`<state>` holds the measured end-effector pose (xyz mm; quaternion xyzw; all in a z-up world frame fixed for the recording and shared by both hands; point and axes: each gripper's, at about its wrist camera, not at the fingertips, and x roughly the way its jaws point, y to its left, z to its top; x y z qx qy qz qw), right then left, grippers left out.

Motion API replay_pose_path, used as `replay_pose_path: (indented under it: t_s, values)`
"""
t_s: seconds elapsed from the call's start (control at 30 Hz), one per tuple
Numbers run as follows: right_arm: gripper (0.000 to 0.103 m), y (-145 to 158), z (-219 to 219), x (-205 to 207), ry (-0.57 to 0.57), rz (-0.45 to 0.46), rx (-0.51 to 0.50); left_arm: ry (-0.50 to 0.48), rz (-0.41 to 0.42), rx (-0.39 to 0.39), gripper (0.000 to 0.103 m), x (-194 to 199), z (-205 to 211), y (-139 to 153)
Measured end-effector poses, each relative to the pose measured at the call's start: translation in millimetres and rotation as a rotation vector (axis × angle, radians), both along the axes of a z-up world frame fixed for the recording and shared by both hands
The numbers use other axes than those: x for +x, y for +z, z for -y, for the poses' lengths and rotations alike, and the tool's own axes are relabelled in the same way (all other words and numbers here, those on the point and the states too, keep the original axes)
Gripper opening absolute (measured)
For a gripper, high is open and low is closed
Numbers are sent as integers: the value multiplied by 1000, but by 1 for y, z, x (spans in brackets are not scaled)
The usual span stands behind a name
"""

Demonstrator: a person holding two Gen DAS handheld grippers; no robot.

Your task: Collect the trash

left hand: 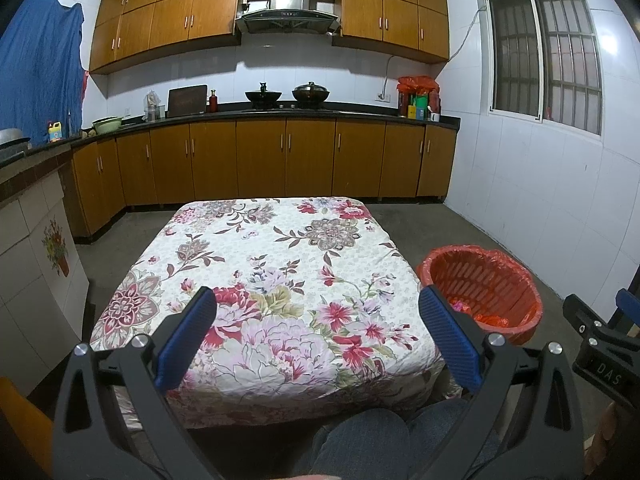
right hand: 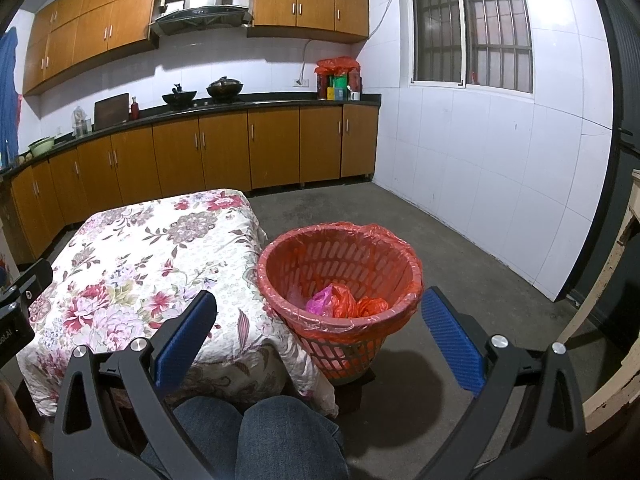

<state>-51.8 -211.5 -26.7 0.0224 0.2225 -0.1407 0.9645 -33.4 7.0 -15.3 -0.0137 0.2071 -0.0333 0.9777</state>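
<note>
The left gripper (left hand: 318, 300) hung over the near edge of the floral tablecloth (left hand: 256, 264), its blue-padded fingers (left hand: 448, 332) spread wide with nothing between them. The right gripper (right hand: 318, 304) was likewise splayed apart and empty, aimed at the red slatted wastebasket (right hand: 340, 264) standing on the concrete floor (right hand: 460, 248), touching the cloth's hanging corner. From the left wrist view that wastebasket (left hand: 480, 280) sat at about three o'clock of the table. Inside its red liner lay crumpled trash: a pink plastic wad (right hand: 322, 300) and orange plastic bags (right hand: 360, 304) beside it. Denim-clad knees (right hand: 272, 432) showed at six o'clock.
</note>
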Motion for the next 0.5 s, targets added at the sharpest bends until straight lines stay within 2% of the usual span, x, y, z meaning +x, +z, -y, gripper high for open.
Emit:
replay_pose_path:
  t_s: [0.5]
  values:
    - [101,0,0,0,0,-1,1,4,2,5,99,-8,-1,-6]
